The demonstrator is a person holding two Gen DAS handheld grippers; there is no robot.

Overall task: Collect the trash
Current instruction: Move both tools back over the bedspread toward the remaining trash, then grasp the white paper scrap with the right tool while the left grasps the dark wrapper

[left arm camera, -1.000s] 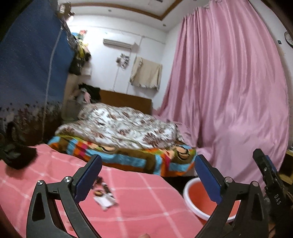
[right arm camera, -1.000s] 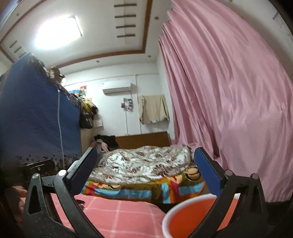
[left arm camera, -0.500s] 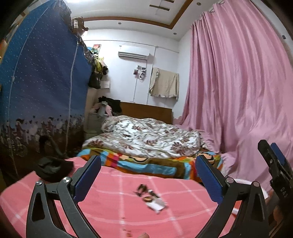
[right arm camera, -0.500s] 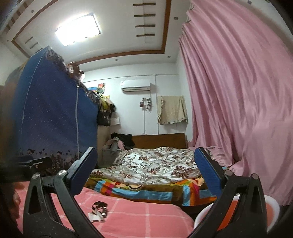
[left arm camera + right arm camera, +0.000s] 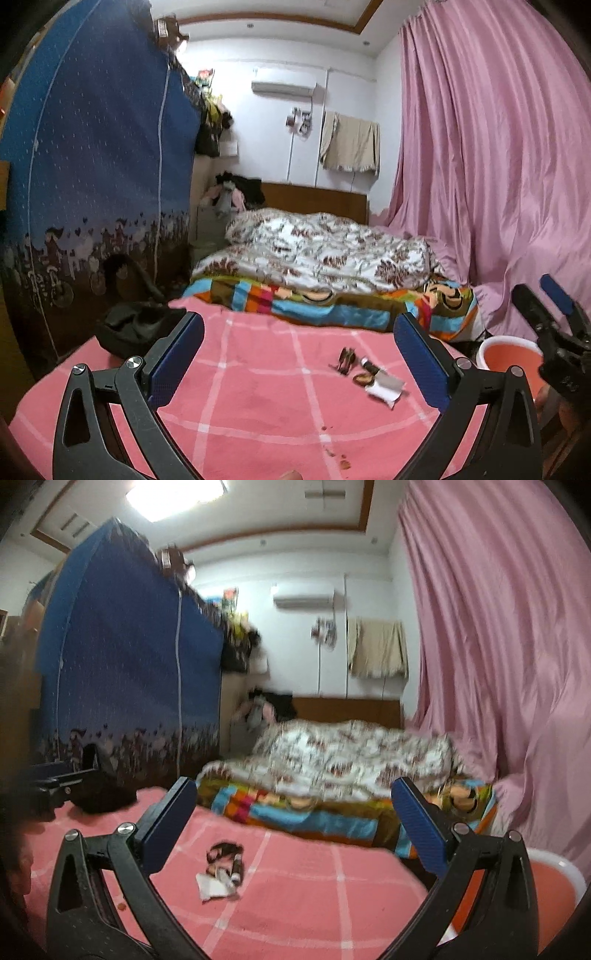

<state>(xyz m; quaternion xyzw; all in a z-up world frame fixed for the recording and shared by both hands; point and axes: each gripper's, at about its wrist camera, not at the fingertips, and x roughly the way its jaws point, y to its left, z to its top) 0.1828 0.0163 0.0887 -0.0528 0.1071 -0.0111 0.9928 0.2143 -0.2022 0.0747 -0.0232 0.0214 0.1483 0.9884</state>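
A small heap of trash lies on the pink checked cloth: dark wrappers [image 5: 347, 360] and a white paper scrap [image 5: 386, 387]. It also shows in the right wrist view [image 5: 221, 871]. My left gripper [image 5: 297, 354] is open and empty, hovering above the cloth with the trash ahead to the right. My right gripper [image 5: 293, 823] is open and empty, with the trash low between its fingers toward the left one. The right gripper shows at the right edge of the left wrist view [image 5: 550, 317]. A red basin with a white rim [image 5: 509, 350] stands right of the cloth.
A black cloth bundle [image 5: 129, 325] lies at the cloth's far left. Beyond it is a bed with a floral quilt [image 5: 325, 251] and a striped blanket. A blue fabric wardrobe [image 5: 92, 166] stands left, a pink curtain [image 5: 498, 166] right. Small red crumbs [image 5: 340, 456] dot the cloth.
Both views have swung left and dipped, so the trash now sits further right in the left wrist view and shows more fully in the right one. Both grippers stay open.
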